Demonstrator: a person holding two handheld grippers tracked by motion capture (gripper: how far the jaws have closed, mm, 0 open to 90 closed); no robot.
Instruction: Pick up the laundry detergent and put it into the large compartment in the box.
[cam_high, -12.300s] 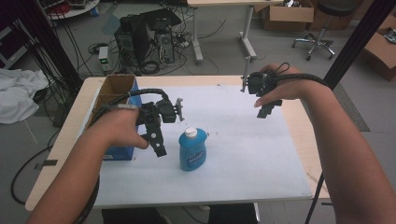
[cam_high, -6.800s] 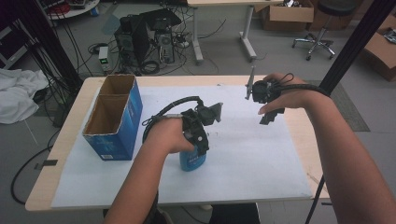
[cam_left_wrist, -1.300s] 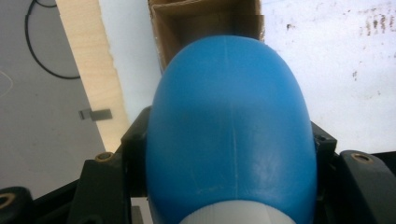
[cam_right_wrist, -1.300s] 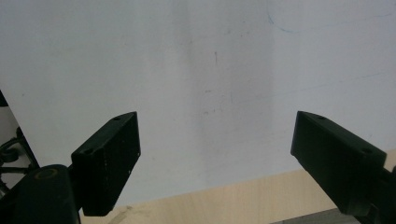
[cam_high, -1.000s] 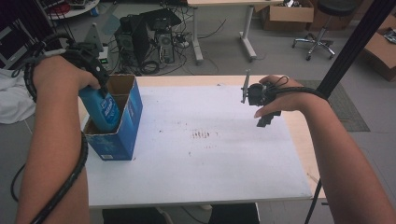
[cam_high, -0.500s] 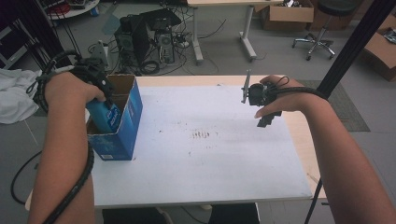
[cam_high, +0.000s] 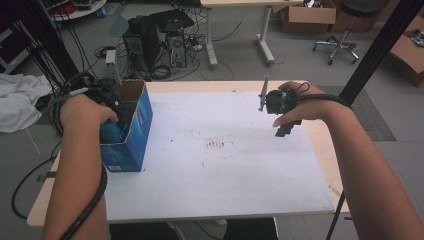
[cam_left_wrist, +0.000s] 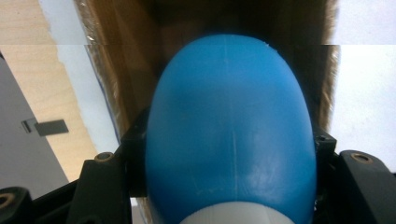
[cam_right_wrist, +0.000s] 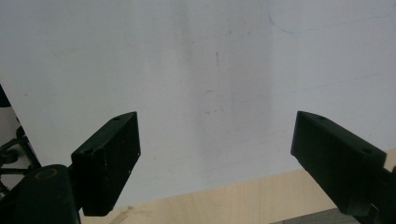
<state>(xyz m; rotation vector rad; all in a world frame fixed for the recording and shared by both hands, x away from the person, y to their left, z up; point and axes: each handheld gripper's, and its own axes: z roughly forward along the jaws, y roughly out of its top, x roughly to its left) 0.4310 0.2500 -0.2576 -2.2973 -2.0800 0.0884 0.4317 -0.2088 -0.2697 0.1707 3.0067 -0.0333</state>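
Observation:
A blue bottle (cam_high: 113, 133) with a white cap sits partly down inside the open blue cardboard box (cam_high: 136, 131) at the table's left edge. My left gripper (cam_high: 109, 102) is shut on the blue bottle (cam_left_wrist: 231, 126), which hangs bottom-first into the box's brown inside (cam_left_wrist: 130, 56); black jaws press on both its sides. My right gripper (cam_high: 285, 126) hovers over the right part of the white sheet (cam_high: 220, 150). In the right gripper view my right gripper (cam_right_wrist: 215, 154) is open with nothing between its fingers (cam_right_wrist: 109, 156), above the sheet near the table's wooden edge (cam_right_wrist: 224, 200).
The white sheet covers most of the wooden table (cam_high: 320, 150) and has small reddish marks (cam_high: 216, 144) at its middle. Behind the table stand computer towers (cam_high: 152, 37), cables, another desk and cardboard boxes (cam_high: 310, 15). A black pole (cam_high: 380, 45) rises at the right.
My left gripper has lowered the blue bottle from above the box down into it. The right gripper has stayed almost still.

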